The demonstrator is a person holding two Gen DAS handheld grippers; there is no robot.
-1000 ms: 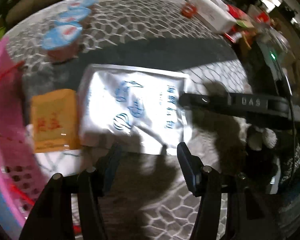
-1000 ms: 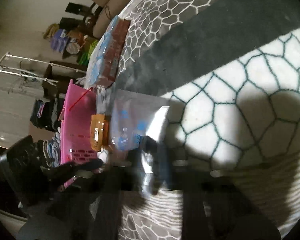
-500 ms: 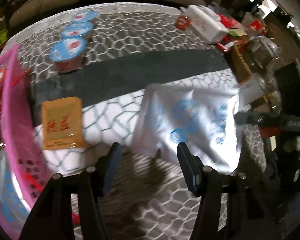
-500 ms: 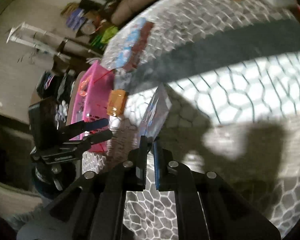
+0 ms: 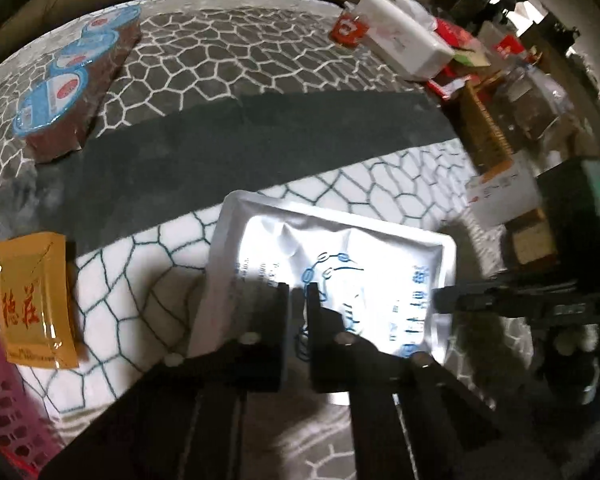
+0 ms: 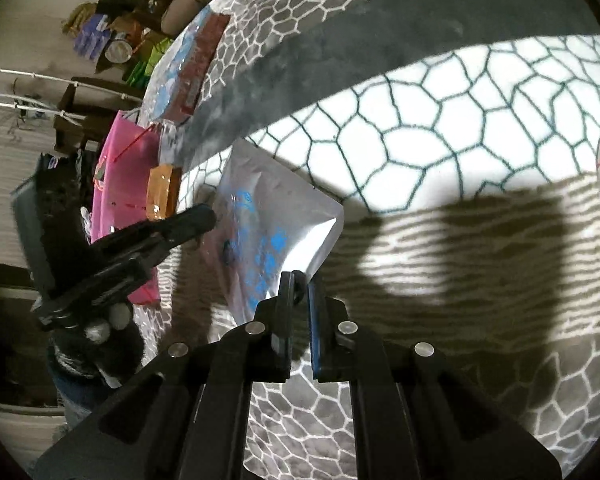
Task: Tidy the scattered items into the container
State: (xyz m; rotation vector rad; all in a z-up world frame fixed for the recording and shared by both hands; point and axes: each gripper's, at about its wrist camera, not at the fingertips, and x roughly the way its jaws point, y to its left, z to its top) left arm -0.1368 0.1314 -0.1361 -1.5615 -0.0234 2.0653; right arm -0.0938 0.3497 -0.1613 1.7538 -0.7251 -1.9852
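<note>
A silver pouch with blue print (image 5: 340, 264) is held over the patterned rug (image 5: 260, 68) between both grippers. My left gripper (image 5: 297, 294) is closing on its near edge, jaws almost together with the foil between them. In the right wrist view my right gripper (image 6: 299, 284) is shut on a corner of the silver pouch (image 6: 268, 224), and the left gripper (image 6: 206, 216) meets the opposite edge. An orange packet (image 5: 36, 300) lies by the pink basket (image 5: 4, 380). A wrapped pack of blue-lidded cups (image 5: 68, 84) lies further back.
A white box (image 5: 400, 44) and a small red packet (image 5: 348, 30) lie at the rug's far right edge. Beyond them stand a slatted wooden crate (image 5: 488, 128) and clutter. A gloved hand (image 6: 100, 344) holds the left gripper. A drying rack (image 6: 28, 80) stands past the pink basket (image 6: 124, 184).
The right gripper carried the pouch away from the orange packet towards the right. The left gripper, open before, moved over the pouch's near edge and closed.
</note>
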